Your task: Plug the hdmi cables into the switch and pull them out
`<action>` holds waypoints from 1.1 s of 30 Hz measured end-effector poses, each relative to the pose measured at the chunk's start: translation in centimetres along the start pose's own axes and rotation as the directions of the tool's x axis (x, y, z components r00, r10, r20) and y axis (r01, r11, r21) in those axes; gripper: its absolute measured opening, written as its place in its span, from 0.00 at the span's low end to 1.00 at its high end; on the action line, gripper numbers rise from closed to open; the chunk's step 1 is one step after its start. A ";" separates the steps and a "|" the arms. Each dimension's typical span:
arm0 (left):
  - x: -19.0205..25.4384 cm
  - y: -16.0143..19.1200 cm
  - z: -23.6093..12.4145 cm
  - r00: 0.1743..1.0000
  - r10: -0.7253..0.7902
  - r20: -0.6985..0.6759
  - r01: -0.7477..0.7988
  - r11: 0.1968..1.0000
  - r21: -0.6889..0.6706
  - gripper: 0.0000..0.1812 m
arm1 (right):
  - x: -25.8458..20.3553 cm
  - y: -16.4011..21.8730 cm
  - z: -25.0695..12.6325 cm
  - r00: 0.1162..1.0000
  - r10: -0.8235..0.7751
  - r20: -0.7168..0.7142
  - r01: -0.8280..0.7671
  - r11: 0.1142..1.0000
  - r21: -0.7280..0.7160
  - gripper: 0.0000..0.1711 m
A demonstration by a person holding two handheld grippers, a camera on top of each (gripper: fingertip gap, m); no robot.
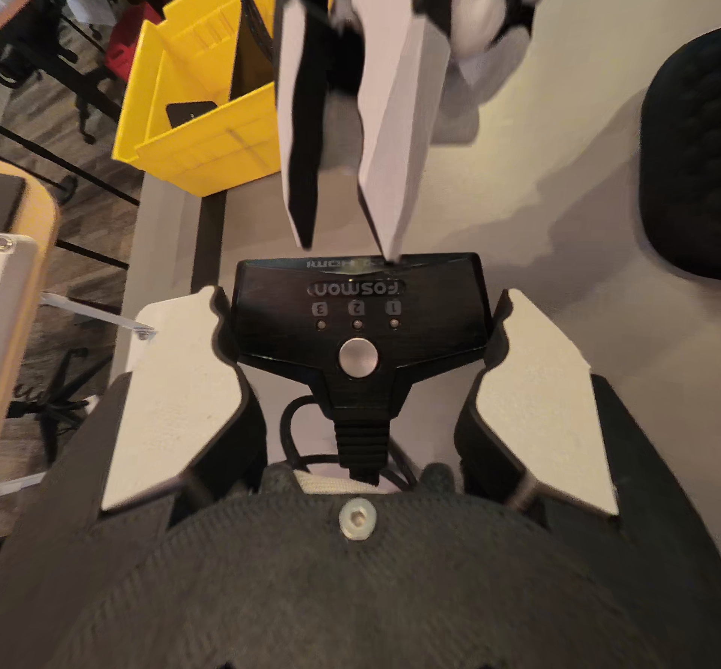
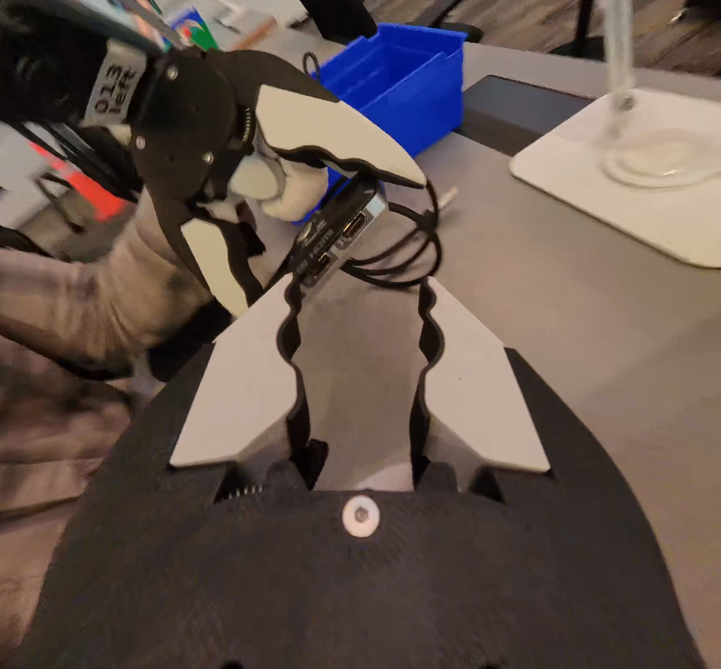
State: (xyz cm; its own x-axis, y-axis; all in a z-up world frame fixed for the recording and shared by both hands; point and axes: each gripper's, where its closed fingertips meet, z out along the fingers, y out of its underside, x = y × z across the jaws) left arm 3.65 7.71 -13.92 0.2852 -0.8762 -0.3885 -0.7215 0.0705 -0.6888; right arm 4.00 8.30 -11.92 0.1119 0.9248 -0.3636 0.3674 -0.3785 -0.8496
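**Switch held up, ports empty**

Left tool pinches the black switch by its sides, lifted off the desk and tilted so the port face points toward the right tool, probably to steady it for plugging. Right tool is spread, holding nothing, tips just beside the port edge. The ports in view look unplugged. Only the switch's own cord loops behind; no loose cable in view. Blue bin sits behind.
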 end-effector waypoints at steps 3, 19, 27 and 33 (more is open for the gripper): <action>-0.4 0.1 0.3 0.997 0.059 0.055 -0.056 0.997 -0.052 0.69 | -1.4 -0.7 1.8 0.982 0.109 0.153 -0.119 0.991 0.057 0.32; -4.2 -3.5 -4.2 0.949 -0.004 0.315 -0.007 0.999 0.034 0.60 | 0.3 -3.4 -2.6 0.995 0.050 0.089 -0.067 0.979 0.194 0.12; -7.4 -2.2 -7.7 0.910 -0.134 0.392 0.054 0.977 0.207 0.12 | 2.9 -10.4 -13.5 0.983 -0.091 -0.158 0.129 0.958 0.255 0.11; -7.2 -1.3 -7.1 0.922 -0.130 0.365 0.064 0.980 0.189 0.06 | 5.1 -16.3 -22.5 0.895 -0.171 -0.413 0.281 0.934 0.222 0.11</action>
State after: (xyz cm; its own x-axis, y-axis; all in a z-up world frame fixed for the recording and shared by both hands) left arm -1.92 10.54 -5.92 0.5874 -0.6427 -0.4918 -0.5694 0.1037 -0.8155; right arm 19.37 20.08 8.68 0.4186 0.9079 -0.0225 0.1694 -0.1024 -0.9802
